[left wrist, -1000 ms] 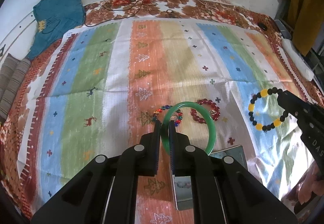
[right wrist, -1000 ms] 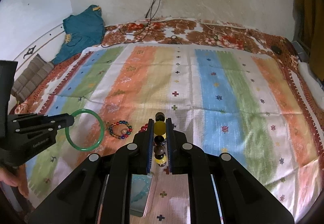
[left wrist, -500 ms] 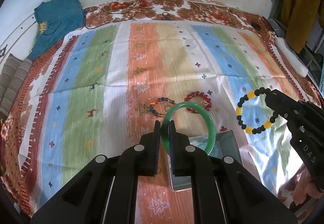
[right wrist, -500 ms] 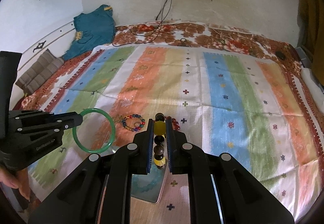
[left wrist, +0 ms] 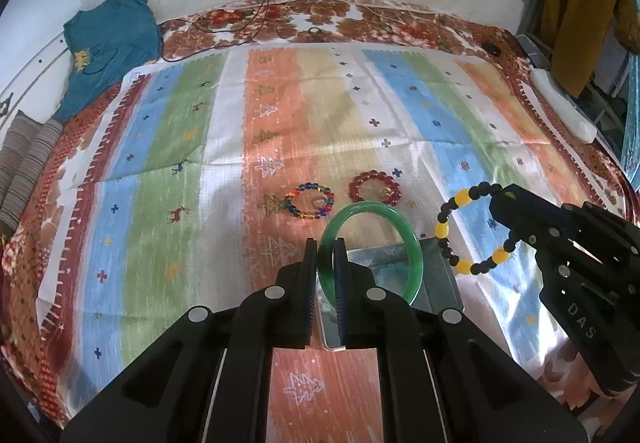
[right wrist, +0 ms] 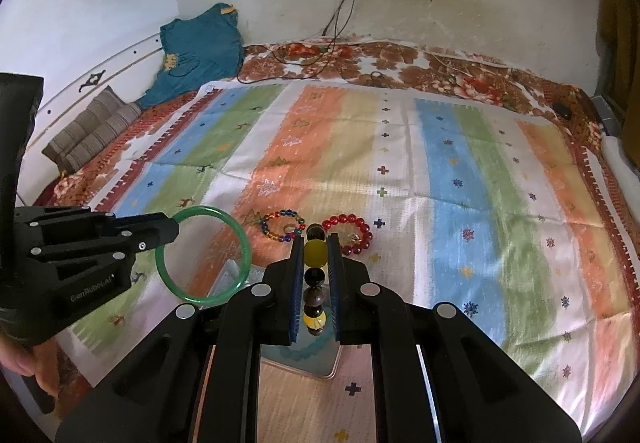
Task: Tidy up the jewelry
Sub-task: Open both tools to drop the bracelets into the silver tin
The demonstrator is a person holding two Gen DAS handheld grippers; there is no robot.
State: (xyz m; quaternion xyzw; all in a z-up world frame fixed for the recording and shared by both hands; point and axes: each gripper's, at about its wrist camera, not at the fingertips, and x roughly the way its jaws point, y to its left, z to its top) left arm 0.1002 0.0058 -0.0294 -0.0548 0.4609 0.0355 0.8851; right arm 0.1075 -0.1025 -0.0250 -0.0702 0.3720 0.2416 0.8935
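My left gripper (left wrist: 325, 243) is shut on a green bangle (left wrist: 412, 243) and holds it above a small metal tray (left wrist: 440, 275). It also shows at the left of the right wrist view (right wrist: 172, 229), with the bangle (right wrist: 240, 243). My right gripper (right wrist: 314, 239) is shut on a black and yellow bead bracelet (right wrist: 315, 253), which shows in the left wrist view (left wrist: 442, 229) beside the right gripper (left wrist: 500, 199). A multicoloured bead bracelet (left wrist: 296, 197) and a red bead bracelet (left wrist: 394, 189) lie on the striped cloth (left wrist: 180, 147) beyond the tray.
The striped cloth lies on a floral bedspread (left wrist: 320, 19). A teal garment (left wrist: 108, 43) and a folded striped cloth (left wrist: 20, 171) lie at the far left. Cables (right wrist: 344, 3) hang from a wall socket. A white object (left wrist: 564, 111) lies at the right edge.
Both grippers have drawn back and risen with their bracelets, so more of the tray shows beneath them. The two bracelets on the cloth have not moved.
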